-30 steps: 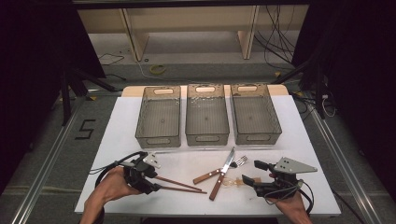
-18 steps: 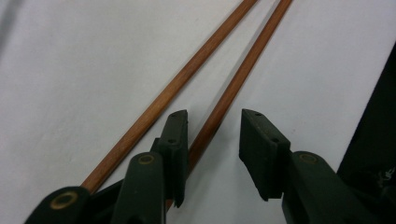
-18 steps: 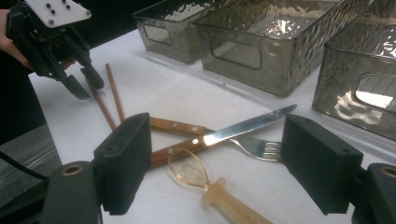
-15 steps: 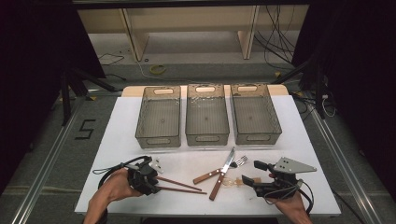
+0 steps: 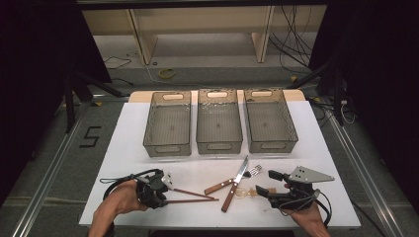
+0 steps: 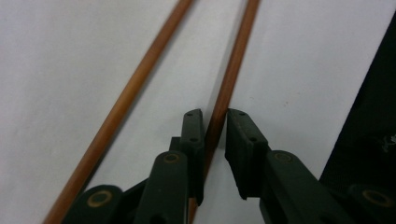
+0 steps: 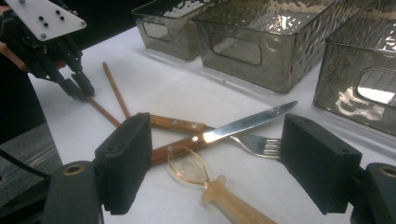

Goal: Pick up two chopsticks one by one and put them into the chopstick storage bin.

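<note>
Two brown chopsticks [image 5: 195, 196] lie at the front left of the white table [image 5: 128, 148]. My left gripper [image 5: 166, 194] is down at their near ends. In the left gripper view its jaws [image 6: 215, 114] are shut on the right-hand chopstick [image 6: 233, 70], and the other chopstick [image 6: 126, 93] lies free beside them. A wooden-handled knife [image 5: 236, 182] crosses a wooden-handled fork [image 5: 232, 180] at the front middle, with a clear plastic spoon [image 5: 245, 193] beside them. My right gripper [image 5: 267, 182] stands wide open, low over the table, with the spoon [image 7: 189, 168] between its jaws [image 7: 217, 135] and not touched.
Three grey translucent bins [image 5: 167, 148] [image 5: 219, 146] [image 5: 271, 145] stand side by side across the back of the table, with nothing in them. The table's front edge is close behind both hands. Bare white surface lies between the bins and the cutlery.
My left gripper has crept a little to the right and settled onto the chopsticks' near ends. The right gripper and the cutlery have not moved.
</note>
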The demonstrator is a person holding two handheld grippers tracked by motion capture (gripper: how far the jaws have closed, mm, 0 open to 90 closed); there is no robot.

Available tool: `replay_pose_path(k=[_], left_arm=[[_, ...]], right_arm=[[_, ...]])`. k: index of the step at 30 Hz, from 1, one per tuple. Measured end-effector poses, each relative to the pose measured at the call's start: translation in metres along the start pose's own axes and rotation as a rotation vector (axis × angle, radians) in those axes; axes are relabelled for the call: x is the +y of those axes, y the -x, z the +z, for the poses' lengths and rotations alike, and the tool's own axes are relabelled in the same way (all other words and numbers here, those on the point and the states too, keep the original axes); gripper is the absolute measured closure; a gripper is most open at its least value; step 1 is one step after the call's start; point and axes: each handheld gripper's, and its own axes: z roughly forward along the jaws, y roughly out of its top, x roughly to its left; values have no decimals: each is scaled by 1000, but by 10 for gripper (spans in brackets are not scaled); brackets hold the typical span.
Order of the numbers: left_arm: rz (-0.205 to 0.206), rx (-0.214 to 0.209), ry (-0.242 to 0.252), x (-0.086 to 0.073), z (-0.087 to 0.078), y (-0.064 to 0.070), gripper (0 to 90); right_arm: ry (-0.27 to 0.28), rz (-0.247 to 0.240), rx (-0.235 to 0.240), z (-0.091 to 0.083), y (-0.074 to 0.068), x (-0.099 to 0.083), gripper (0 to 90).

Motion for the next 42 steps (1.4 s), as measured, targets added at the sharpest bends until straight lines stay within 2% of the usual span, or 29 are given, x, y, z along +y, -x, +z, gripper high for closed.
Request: replay_pose_path(k=[1, 4, 8, 11, 14, 16, 19, 23, 28, 31, 37, 42], left_arm=[[23, 2, -9, 0, 0, 0, 772], [40, 2, -13, 1, 0, 2, 784], [91, -10, -21, 0, -1, 4, 823], [96, -15, -14, 0, 0, 4, 833], [122, -17, -25, 0, -1, 5, 835], [124, -12, -17, 0, -1, 5, 836], [135, -32, -11, 0, -2, 8, 837], [130, -26, -3, 0, -6, 8, 838], [99, -7, 79, 0, -20, 6, 838], [62, 12, 127, 1, -27, 4, 838], [-43, 39, 230, 7, -38, -3, 838], [-150, 70, 323, 15, -50, -11, 838]], right_arm=[[1, 2, 1, 0, 0, 0, 264], [2, 5, -1, 0, 0, 0, 265], [-3, 7, -4, 0, 1, 0, 269], [-5, 14, -4, 0, 2, 0, 269], [-3, 21, -8, -1, 3, 0, 270], [-4, 24, -8, -1, 4, 0, 270], [-8, 30, -10, 0, 4, 0, 271], [-5, 33, -9, 0, 5, -1, 272], [-4, 39, -8, -1, 5, 0, 272], [-3, 39, -7, -1, 5, 0, 272], [0, 43, -4, -1, 5, 0, 272], [2, 47, -5, -1, 6, -1, 272]])
